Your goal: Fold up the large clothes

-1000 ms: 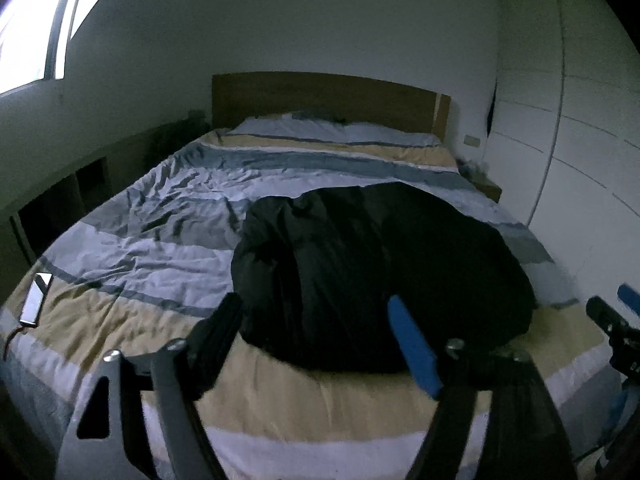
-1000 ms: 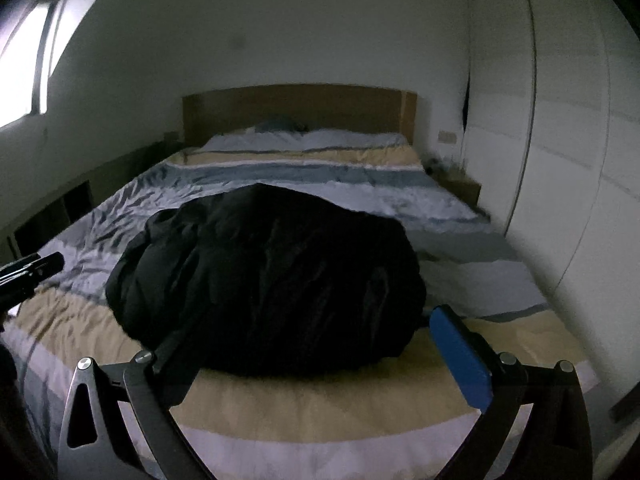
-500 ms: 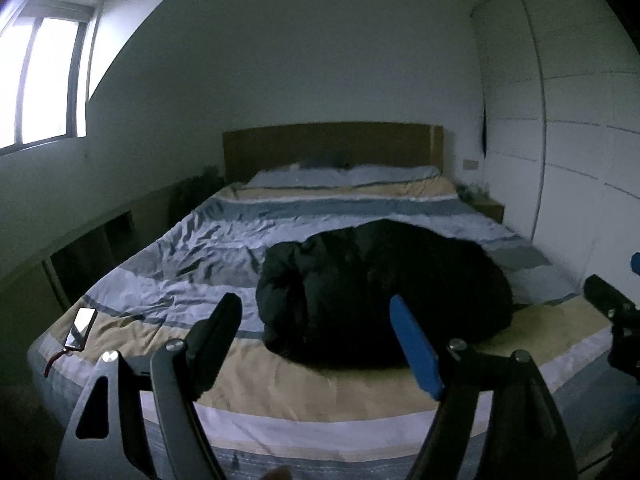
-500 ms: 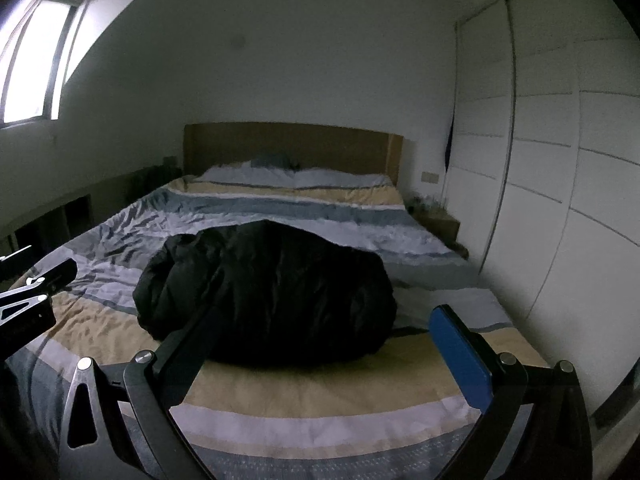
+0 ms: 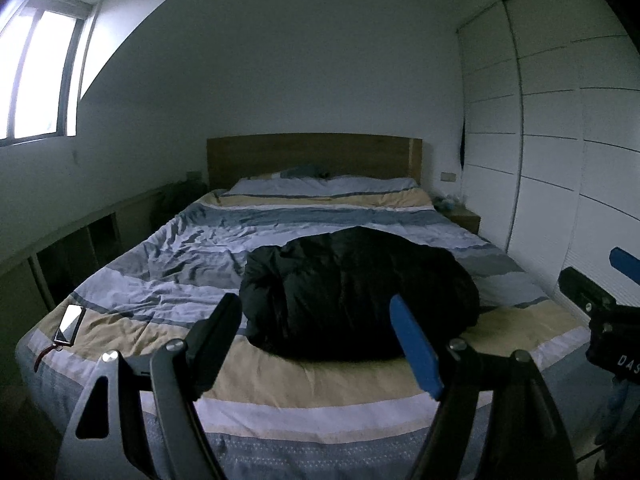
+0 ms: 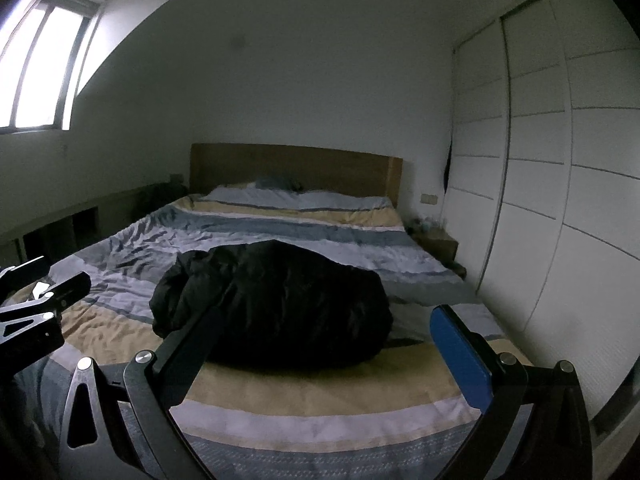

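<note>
A black puffy jacket (image 5: 360,292) lies bunched in a heap on the striped bed (image 5: 280,372), near its foot; it also shows in the right wrist view (image 6: 276,304). My left gripper (image 5: 316,316) is open and empty, held back from the foot of the bed, short of the jacket. My right gripper (image 6: 326,322) is open and empty, also back from the bed's foot. The right gripper shows at the right edge of the left wrist view (image 5: 600,280). The left gripper shows at the left edge of the right wrist view (image 6: 44,284).
A phone (image 5: 70,323) lies on the bed's near left corner. A wooden headboard (image 5: 312,156) and pillows (image 5: 328,184) are at the far end. White wardrobe doors (image 5: 560,160) line the right side, a nightstand (image 5: 464,216) stands by them, and a low shelf (image 5: 80,240) runs along the left.
Both grippers have drawn back and up from the jacket, so the bed's foot and more of the room now show. The jacket has not moved.
</note>
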Tool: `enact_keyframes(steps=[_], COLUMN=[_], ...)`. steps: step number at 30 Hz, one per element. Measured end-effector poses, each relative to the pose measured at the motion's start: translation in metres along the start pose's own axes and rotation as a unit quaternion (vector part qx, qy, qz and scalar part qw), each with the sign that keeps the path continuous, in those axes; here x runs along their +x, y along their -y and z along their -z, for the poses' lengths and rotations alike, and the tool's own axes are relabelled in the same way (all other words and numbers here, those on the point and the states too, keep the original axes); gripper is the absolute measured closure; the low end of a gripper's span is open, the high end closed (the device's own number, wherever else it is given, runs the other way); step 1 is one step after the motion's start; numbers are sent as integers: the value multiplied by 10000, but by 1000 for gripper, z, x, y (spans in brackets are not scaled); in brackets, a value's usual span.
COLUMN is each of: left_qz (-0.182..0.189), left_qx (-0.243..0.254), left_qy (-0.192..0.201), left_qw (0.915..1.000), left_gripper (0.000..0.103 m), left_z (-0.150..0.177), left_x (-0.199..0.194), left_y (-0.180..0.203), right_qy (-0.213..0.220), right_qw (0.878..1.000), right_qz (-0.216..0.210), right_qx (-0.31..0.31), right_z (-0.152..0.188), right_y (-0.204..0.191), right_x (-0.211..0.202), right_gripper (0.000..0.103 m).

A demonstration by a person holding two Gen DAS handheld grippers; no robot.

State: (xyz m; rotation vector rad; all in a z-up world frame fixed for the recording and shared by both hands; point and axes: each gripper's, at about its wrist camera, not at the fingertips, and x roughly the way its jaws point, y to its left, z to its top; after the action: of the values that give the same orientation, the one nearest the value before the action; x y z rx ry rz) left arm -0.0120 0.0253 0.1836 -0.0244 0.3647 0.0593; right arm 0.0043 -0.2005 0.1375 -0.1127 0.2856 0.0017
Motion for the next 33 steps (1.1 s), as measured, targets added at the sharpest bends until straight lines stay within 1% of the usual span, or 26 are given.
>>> enact_keyframes(steps=[10, 18, 26, 33], left_qz=[110, 122, 141, 122], left_qx=[118, 208, 227, 154], left_qy=[-67, -158, -235, -290], left_qw=[9998, 9996, 9994, 9994], left_gripper=[27, 27, 27, 27], left_z=[2, 6, 10, 13], left_x=[0, 6, 13, 17], left_y=[12, 21, 27, 24], right_qy=[-33, -131, -241, -269], right_qw=[9999, 9996, 9991, 9990], right_qz=[51, 102, 101, 129], right_qx=[82, 244, 321, 321], right_z=[6, 13, 18, 19], right_y=[8, 19, 25, 27], right_x=[-4, -3, 2, 2], right_gripper=[0, 0, 0, 0])
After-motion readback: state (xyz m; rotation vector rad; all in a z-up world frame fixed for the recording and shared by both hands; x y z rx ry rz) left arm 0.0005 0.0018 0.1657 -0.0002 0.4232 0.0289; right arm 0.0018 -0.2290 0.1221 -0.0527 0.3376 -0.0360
